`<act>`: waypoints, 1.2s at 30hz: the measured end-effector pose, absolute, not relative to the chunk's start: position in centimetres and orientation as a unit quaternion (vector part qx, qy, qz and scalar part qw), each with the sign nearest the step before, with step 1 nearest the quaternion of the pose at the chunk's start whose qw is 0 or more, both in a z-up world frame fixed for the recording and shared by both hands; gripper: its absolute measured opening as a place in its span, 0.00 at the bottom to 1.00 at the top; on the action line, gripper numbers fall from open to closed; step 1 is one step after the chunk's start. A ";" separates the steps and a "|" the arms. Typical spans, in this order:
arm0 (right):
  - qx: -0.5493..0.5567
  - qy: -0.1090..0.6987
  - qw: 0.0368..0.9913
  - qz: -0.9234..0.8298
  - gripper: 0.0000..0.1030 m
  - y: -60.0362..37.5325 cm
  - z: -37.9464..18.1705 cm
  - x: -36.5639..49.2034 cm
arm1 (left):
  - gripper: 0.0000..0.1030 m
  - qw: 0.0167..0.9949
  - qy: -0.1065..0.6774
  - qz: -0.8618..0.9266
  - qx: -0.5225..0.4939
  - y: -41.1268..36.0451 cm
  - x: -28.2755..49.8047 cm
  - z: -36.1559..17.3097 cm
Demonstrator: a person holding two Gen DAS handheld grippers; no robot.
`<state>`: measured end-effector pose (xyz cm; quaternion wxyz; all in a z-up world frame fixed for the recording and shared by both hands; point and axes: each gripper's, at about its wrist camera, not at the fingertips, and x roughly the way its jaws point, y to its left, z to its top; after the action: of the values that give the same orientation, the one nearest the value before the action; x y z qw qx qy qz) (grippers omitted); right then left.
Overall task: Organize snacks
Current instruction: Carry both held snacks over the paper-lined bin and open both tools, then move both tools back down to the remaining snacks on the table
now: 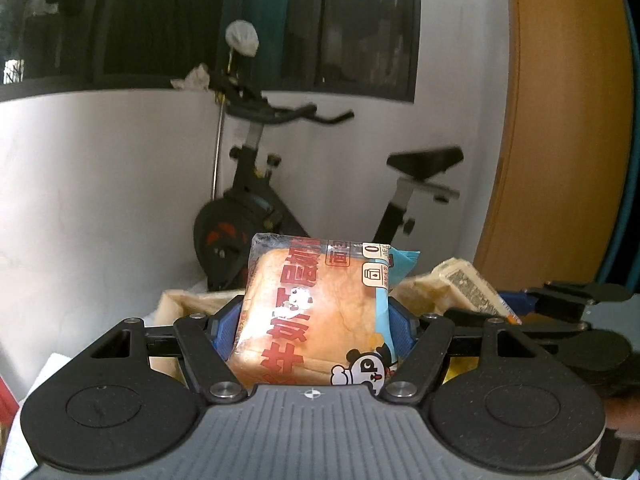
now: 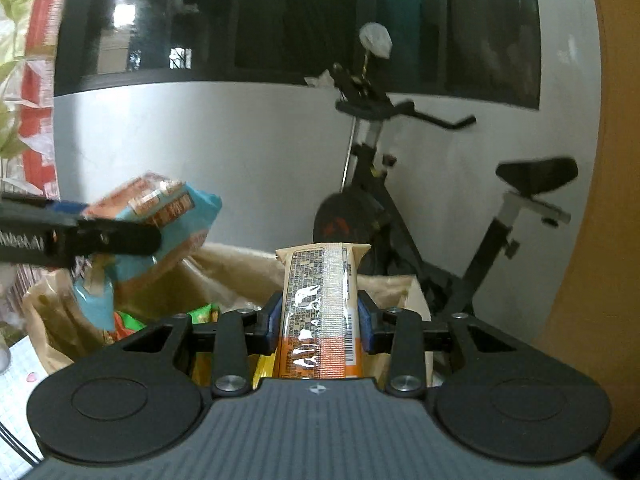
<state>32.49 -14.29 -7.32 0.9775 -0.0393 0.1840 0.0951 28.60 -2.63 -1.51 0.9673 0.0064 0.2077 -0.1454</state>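
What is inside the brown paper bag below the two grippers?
In the brown paper bag, a green-and-orange packet and a yellow wrapper show. The right gripper and its snack bar cover the rest.

In front of me a black exercise bike (image 1: 280, 208) stands against a white wall (image 1: 100, 184), under a dark window (image 1: 160, 20) with light reflections. A wooden door (image 1: 560, 120) is at right.
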 end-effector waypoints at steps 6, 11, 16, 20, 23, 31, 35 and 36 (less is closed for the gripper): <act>-0.031 0.181 0.977 0.109 0.58 -15.2 -7.8 31.6 | 0.73 0.967 0.216 -0.136 0.013 -1.8 28.4 -2.6; -0.031 0.172 0.977 0.121 0.58 -14.9 -7.3 30.0 | 0.77 0.969 0.204 -0.137 0.016 -1.2 26.9 -1.9; -0.026 0.160 0.977 0.138 0.58 -14.8 -6.7 27.8 | 0.77 0.970 0.196 -0.144 0.017 -0.6 25.0 -1.0; -0.035 0.149 0.977 0.148 0.58 -14.7 -6.6 25.6 | 0.77 0.971 0.191 -0.143 0.004 0.4 22.7 -0.9; -0.031 0.144 0.977 0.154 0.58 -14.7 -6.8 24.0 | 0.76 0.972 0.189 -0.141 -0.001 1.3 20.7 -1.1; -0.005 0.130 0.979 0.155 0.58 -15.3 -8.2 20.1 | 0.76 0.977 0.178 -0.120 0.002 3.0 16.0 -2.7; -0.003 0.129 0.980 0.154 0.58 -15.7 -9.5 18.8 | 0.76 0.976 0.182 -0.118 -0.005 3.6 14.1 -4.1; -0.003 0.131 0.980 0.152 0.58 -15.8 -9.9 18.5 | 0.76 0.975 0.186 -0.119 -0.008 3.8 13.8 -4.6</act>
<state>18.53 -15.76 -9.93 0.9796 -0.0027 0.1306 0.1525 13.76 3.75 -4.61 0.9754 -0.0082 0.1856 -0.1190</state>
